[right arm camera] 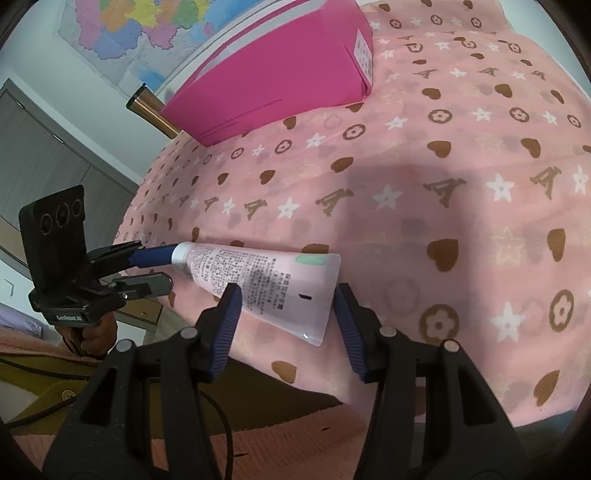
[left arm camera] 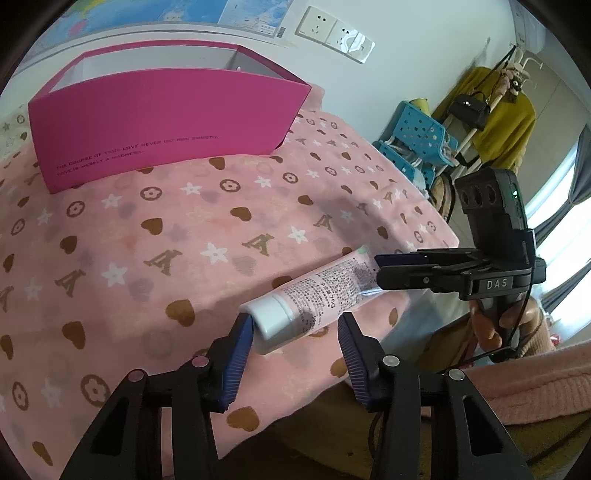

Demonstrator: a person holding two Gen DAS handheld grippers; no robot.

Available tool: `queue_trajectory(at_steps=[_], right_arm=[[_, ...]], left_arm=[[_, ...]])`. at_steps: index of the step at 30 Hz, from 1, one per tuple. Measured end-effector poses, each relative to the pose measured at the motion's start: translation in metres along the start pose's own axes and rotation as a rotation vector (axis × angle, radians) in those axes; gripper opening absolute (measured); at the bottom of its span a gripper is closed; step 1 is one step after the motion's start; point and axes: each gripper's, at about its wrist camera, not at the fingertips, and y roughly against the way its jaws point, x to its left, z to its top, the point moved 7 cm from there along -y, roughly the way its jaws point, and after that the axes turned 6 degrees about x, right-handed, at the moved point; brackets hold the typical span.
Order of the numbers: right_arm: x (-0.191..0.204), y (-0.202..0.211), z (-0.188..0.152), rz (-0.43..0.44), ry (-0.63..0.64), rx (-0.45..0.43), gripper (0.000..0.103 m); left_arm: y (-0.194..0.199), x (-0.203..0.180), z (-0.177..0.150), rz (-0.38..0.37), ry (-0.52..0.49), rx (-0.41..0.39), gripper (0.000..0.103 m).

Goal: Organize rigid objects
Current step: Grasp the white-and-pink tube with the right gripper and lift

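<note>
A pink tube point(left arm camera: 317, 291) with a white cap point(left arm camera: 271, 314) lies on the pink patterned cloth point(left arm camera: 177, 236) near its front edge. My left gripper point(left arm camera: 295, 319) straddles the cap end; one pad touches the cap, the other stands just off the tube. My right gripper point(right arm camera: 286, 291) straddles the flat crimped end of the tube point(right arm camera: 280, 288), jaws apart, with no clear squeeze on it. Each gripper shows in the other's view: right gripper point(left arm camera: 378, 267), left gripper point(right arm camera: 168, 269). An open magenta box point(left arm camera: 166, 122) stands at the back of the cloth, also seen as the box point(right arm camera: 273, 70).
The cloth-covered table's edge point(left arm camera: 424, 295) drops off just beside the tube. A hand point(left arm camera: 491, 325) holds the right gripper's handle. Beyond the table stand blue plastic stools point(left arm camera: 417, 136) and a clothes rack with a yellow garment point(left arm camera: 495, 122). A map point(right arm camera: 147, 33) hangs on the wall.
</note>
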Motion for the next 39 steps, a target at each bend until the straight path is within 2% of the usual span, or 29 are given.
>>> queue_trajectory(at_steps=[9,18,28,39], right_arm=[[0.004,0.0,0.009,-0.012,-0.001,-0.024,0.057],[0.012,-0.002,0.026,-0.016,0.006,-0.06,0.058],[0.029,0.009,0.056,-0.03,0.066,-0.124,0.058],[0.047,0.028,0.097,-0.034,0.141,-0.203,0.058]], left_arm=[[-0.001,0.005,0.002,0.011,0.02,0.005,0.048],[0.007,0.014,0.009,0.04,0.046,-0.023,0.049],[0.026,0.022,0.03,0.071,0.049,-0.096,0.05],[0.058,0.027,0.072,0.136,0.018,-0.205,0.05]])
